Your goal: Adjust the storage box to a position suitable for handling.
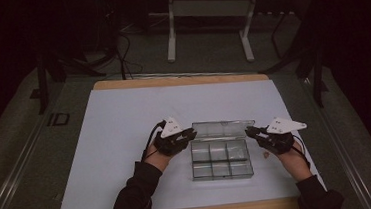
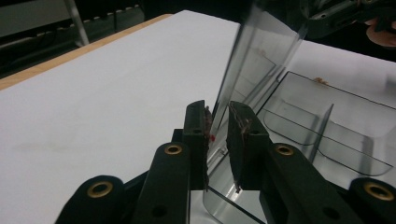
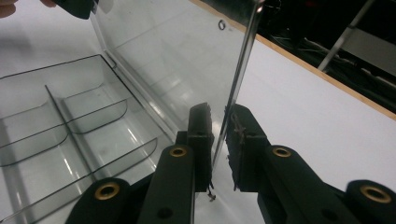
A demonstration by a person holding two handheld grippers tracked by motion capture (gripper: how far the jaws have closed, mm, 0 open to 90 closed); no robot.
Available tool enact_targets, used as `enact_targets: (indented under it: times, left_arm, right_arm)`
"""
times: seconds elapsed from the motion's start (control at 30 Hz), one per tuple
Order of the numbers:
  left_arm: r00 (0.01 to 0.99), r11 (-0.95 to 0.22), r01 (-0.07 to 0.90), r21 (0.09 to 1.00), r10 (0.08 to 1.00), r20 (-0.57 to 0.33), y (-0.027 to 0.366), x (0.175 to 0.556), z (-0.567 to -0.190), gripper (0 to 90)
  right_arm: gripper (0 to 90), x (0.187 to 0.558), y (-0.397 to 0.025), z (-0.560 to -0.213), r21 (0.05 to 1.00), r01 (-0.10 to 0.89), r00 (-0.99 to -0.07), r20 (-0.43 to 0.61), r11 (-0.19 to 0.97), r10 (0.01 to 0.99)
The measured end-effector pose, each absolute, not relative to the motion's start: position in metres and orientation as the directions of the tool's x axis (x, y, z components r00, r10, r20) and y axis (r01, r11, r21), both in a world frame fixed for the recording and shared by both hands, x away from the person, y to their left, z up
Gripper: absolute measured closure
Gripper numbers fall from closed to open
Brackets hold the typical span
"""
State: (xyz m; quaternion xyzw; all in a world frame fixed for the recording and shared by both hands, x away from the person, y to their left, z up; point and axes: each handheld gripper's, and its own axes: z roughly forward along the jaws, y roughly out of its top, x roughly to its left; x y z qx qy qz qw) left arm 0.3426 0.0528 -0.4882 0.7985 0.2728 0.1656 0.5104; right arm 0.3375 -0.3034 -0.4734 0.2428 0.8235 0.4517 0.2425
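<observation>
Your clear plastic organizer box (image 1: 221,161) sits on the white tabletop (image 1: 125,134), toward the near edge and right of its middle, with its divided compartments exposed. Its lid (image 1: 221,129) stands raised along the box's far side. Your left claw (image 1: 190,133) has its jaws on either side of the lid's left edge, narrowly parted around the thin panel. Your right claw (image 1: 250,130) straddles the lid's right edge the same way, jaws close on both faces. A small tan scrap (image 1: 266,154) lies on the tabletop just right of the box.
</observation>
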Motion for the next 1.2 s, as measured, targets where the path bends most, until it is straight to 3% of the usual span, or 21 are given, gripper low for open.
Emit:
enact_targets:
  times: [0.6,1.2]
  left_arm:
    - [0.763,-0.278,0.318,0.906,0.643,-0.070,0.049,0.359,-0.493,79.2]
    - [0.744,-0.262,0.368,0.892,0.659,-0.114,0.043,0.373,-0.500,66.3]
  right_arm:
    - [70.4,0.359,-0.294,-0.473,0.852,0.225,-0.745,-0.163,0.474,0.646]
    - [60.2,0.376,-0.285,-0.479,0.831,0.279,-0.727,-0.146,0.482,0.671]
